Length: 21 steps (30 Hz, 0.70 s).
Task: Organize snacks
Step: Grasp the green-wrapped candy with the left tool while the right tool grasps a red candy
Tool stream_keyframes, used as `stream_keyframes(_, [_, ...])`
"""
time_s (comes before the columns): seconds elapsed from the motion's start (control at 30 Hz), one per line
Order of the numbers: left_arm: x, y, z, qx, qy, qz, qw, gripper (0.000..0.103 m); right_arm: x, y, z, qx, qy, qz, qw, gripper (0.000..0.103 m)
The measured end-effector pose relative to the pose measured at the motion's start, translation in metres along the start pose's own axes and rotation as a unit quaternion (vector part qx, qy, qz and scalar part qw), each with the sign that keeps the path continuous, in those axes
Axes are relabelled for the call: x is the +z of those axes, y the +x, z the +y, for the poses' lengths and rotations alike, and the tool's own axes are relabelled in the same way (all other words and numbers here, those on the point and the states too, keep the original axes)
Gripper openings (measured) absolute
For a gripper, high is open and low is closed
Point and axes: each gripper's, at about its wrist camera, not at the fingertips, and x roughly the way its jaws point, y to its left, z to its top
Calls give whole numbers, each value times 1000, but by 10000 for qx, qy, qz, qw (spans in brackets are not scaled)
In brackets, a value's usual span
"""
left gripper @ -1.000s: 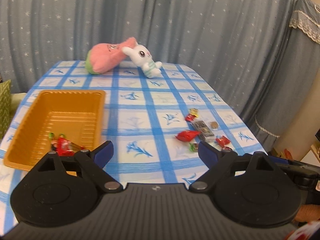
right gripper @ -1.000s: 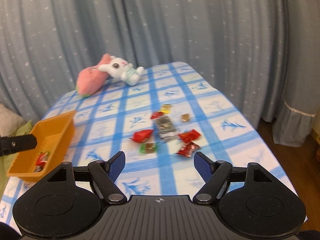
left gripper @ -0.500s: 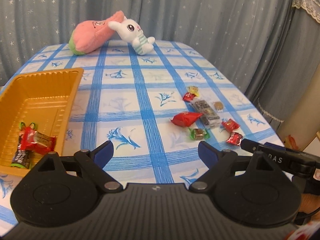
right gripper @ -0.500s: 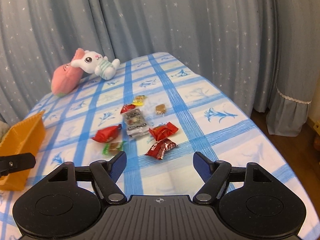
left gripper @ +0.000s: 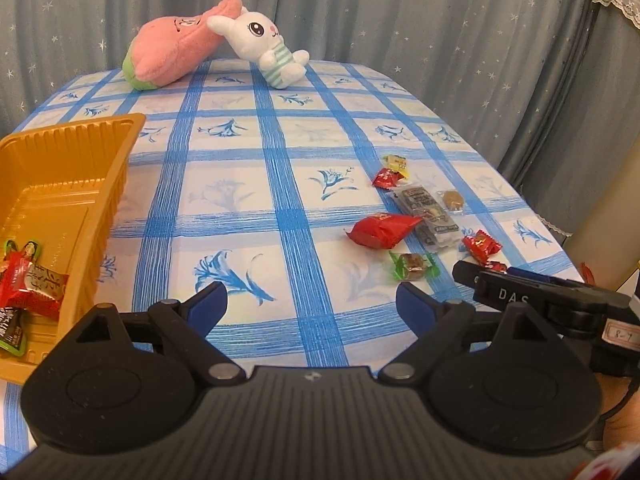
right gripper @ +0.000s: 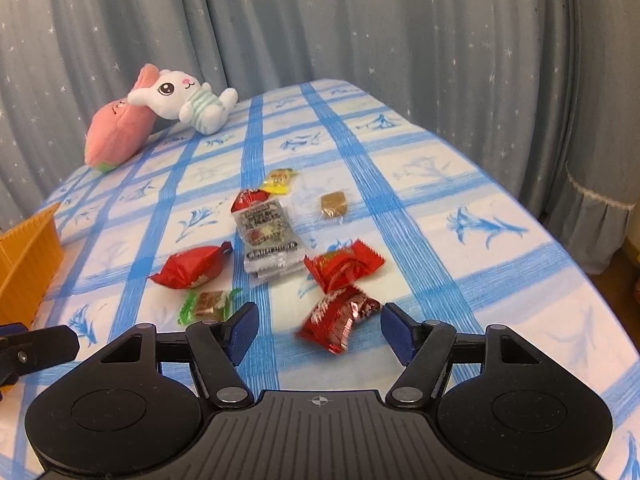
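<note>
Between my right claw [right gripper: 316,330] fingers, at twelve o'clock, lies a dark red snack [right gripper: 338,316]; the jaws are closing, not yet pressing. My left claw [left gripper: 312,306] hangs wide and empty, keeping clear, with the orange tray [left gripper: 116,184] at nine o'clock awaiting it.

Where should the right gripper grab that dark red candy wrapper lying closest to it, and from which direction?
Grip the dark red wrapper across its plump middle, coming down from above. It lies flat, apart from the others, between the right gripper's closing jaws. Its crimped ends look too thin to pinch.
</note>
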Motion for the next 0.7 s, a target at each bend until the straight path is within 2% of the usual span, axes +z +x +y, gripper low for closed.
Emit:
stream_keyframes(0.17, [-1,7,1,-13,7,46,10000,90,-1,5,5,-251,-301,-69,9992,48])
stream_keyframes(0.23, [-1,9,-1,-36,21,55,10000,90,-2,5,6,-390,-428,-74,9983,33])
stream_keyframes(0.27, [0,10,-2,-51,34,59,10000,90,-2,5,6,-452,-490,-74,9978,29])
stream_keyframes(0.53, [2,18,-20,-321,190,-54,9993,89,-2,-14,-7,-479,-279,-93,9984,26])
stream_keyframes(0.7, [4,32,-40,-567,385,-111,9976,79,-1,-27,-20,-559,-52,-108,9984,26])
